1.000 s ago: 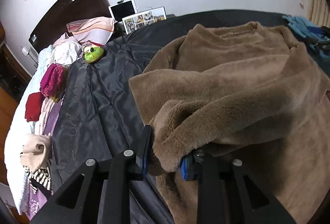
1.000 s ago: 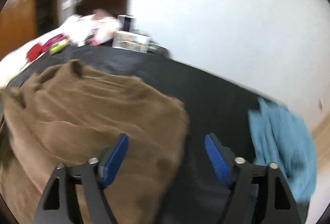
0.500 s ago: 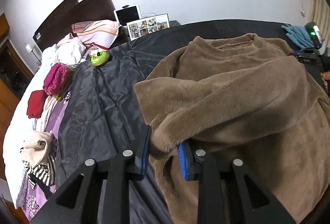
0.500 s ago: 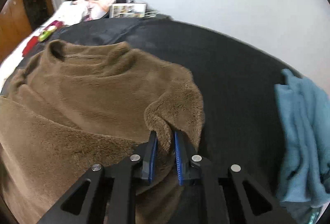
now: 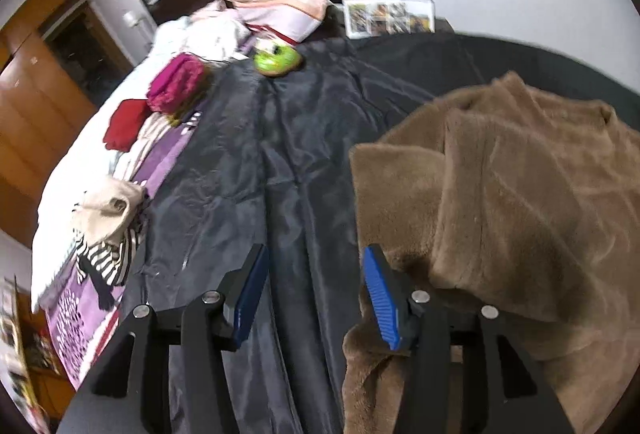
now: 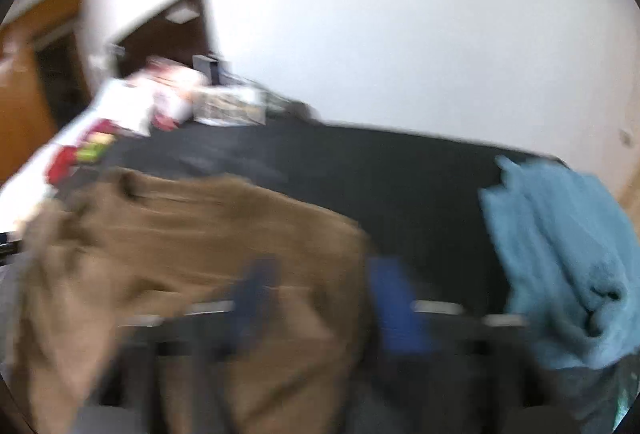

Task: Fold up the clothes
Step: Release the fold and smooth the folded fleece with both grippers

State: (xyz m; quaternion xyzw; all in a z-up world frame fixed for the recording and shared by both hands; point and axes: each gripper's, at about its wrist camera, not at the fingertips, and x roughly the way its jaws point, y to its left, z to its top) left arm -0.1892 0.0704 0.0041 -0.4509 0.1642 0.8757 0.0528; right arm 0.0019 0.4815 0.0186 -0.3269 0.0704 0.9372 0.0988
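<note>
A brown fleece sweater lies on the black bed cover, one sleeve folded across its body. My left gripper is open and its jaws are still opening. Only the black cover shows between them, and the fleece edge lies against the outer side of the right finger. The right wrist view is blurred. In it my right gripper hangs over the sweater's right edge with its jaws opening wide. They grip nothing, and the fleece sits below them.
A light blue garment lies on the cover to the sweater's right. Along the bed's left side are a striped and beige bundle, red and magenta clothes and a green toy. Pillows, a photo frame and the headboard stand at the far end.
Both grippers have let go of the brown fleece. The left one opened and slid left off the sleeve. The right one, shut on the sweater's edge half a second ago, now stands wide.
</note>
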